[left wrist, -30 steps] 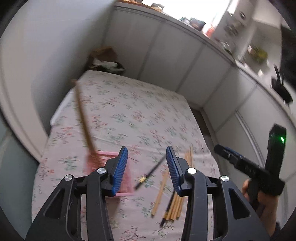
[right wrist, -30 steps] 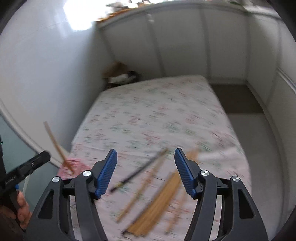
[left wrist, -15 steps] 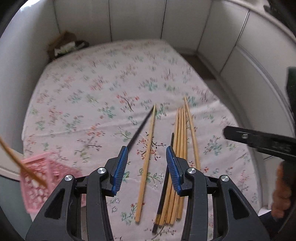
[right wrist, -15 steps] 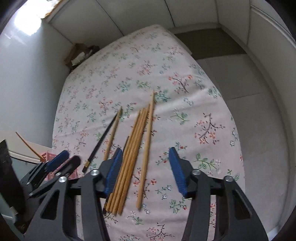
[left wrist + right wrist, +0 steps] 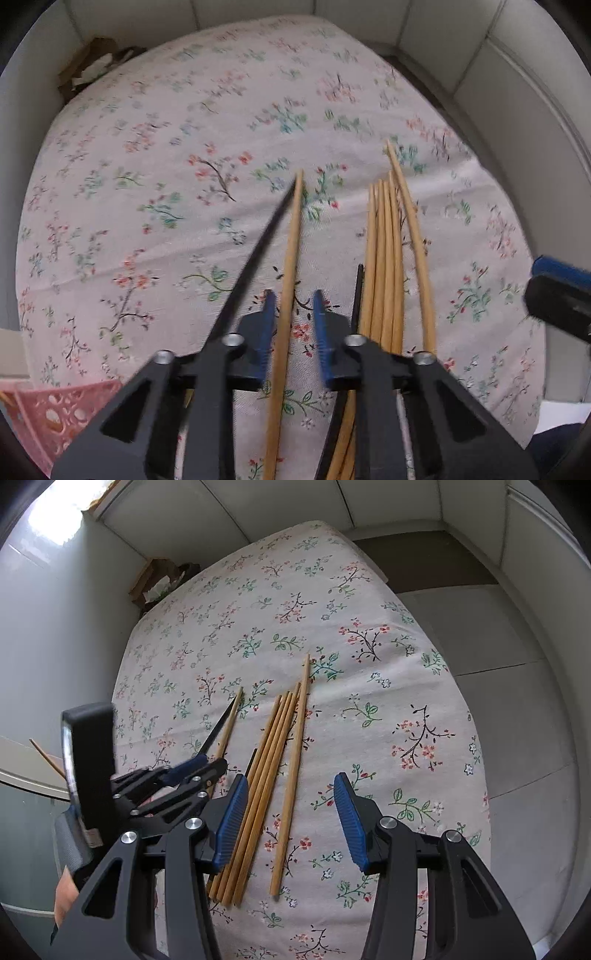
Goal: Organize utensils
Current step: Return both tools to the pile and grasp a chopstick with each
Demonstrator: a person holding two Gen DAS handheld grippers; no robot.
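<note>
Several wooden chopsticks [image 5: 266,775] lie bundled on the floral tablecloth, with one apart on their right [image 5: 293,771]. A single wooden chopstick [image 5: 290,266] and a black one [image 5: 255,254] lie to the left. My left gripper [image 5: 291,312] is low over the cloth with its open jaws on either side of the single wooden chopstick; it also shows in the right wrist view [image 5: 199,766]. My right gripper [image 5: 286,812] is open and empty above the bundle's near ends. A pink basket [image 5: 55,413] sits at the lower left, with a chopstick [image 5: 46,757] standing in it.
The table [image 5: 406,709] with the floral cloth fills both views, with white cabinet fronts [image 5: 369,502] behind and a tiled floor [image 5: 517,672] on the right. A brown box [image 5: 155,579] with clutter sits past the far left corner.
My left gripper has dropped toward the table and its jaws have narrowed around the single wooden chopstick. My right gripper has come slightly lower over the bundle.
</note>
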